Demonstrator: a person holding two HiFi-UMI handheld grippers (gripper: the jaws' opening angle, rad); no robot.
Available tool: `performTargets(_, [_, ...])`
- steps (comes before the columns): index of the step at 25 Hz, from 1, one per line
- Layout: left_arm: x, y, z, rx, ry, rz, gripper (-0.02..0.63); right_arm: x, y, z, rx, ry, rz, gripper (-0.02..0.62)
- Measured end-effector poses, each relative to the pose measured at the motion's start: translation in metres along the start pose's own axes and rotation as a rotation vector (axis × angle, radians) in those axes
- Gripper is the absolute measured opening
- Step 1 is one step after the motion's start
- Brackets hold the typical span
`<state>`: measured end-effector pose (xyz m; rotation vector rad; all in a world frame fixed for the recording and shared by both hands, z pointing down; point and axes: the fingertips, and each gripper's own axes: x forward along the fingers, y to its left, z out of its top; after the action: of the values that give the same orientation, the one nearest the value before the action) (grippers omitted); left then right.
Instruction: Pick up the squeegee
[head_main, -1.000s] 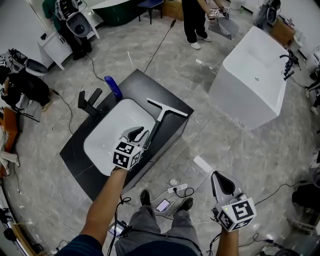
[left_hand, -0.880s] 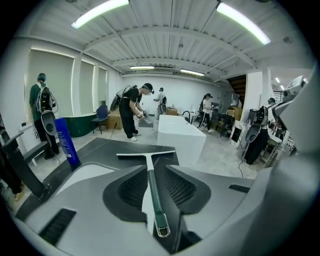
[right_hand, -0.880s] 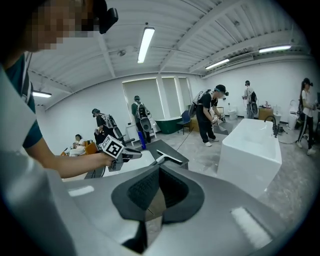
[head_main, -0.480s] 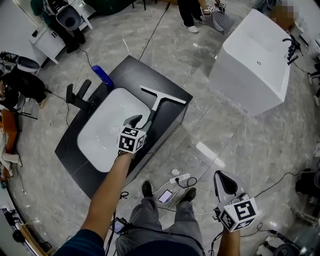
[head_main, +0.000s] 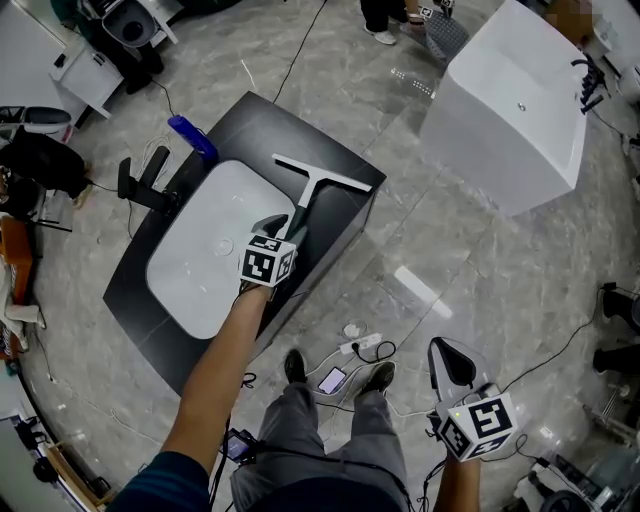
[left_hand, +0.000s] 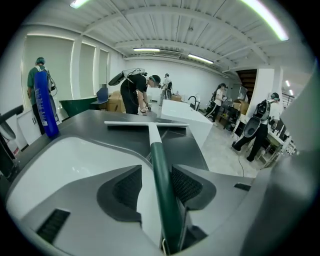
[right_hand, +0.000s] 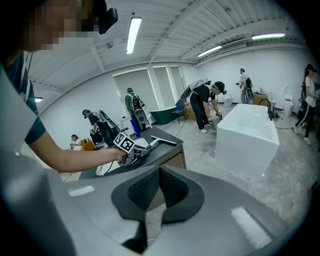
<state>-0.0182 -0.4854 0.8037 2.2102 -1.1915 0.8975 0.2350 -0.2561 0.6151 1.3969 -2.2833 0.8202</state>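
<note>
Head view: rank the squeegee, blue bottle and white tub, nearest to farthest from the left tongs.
1. Squeegee: handle lies between the opening left tongs.
2. Blue bottle: by the counter's far left corner.
3. White tub: standing apart, upper right.

top: short-sleeved shirt (head_main: 160, 485), dark navy in head view, teal-blue with paler sleeve hem in right gripper view | arms: bare below the sleeve | legs: grey trousers (head_main: 300, 450), loose, creased | feet: black shoes (head_main: 293, 366), rounded toes | head: black camera unit (right_hand: 104, 17) worn up top
</note>
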Motion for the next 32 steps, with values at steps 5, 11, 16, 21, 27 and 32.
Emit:
performTargets(5, [0.002, -0.005, -0.002, -0.048, -0.012, -0.057, 0.145, 0.002, 0.000, 0.005, -0.002, 0.000, 0.002, 0.011])
performTargets(11, [-0.001, -0.010, -0.001, -0.068, -0.010, -0.041, 0.097, 0.002, 0.005, 0.014, -0.008, -0.017, 0.006, 0.011])
performTargets(16, [-0.019, -0.012, 0.010, -0.058, -0.037, -0.035, 0.095, -0.003, 0.007, 0.026, -0.019, -0.034, 0.006, 0.011])
performTargets(21, [-0.051, -0.017, 0.021, -0.067, -0.073, -0.037, 0.095, -0.013, 0.013, 0.042, -0.033, -0.063, 0.012, 0.011])
performTargets(27, [-0.113, -0.026, 0.040, -0.032, -0.140, -0.040, 0.095, -0.028, 0.027, 0.067, -0.057, -0.110, 0.021, 0.011])
performTargets(32, [-0.174, -0.036, 0.061, 0.000, -0.219, -0.040, 0.095, -0.044, 0.038, 0.090, -0.096, -0.147, 0.029, 0.011])
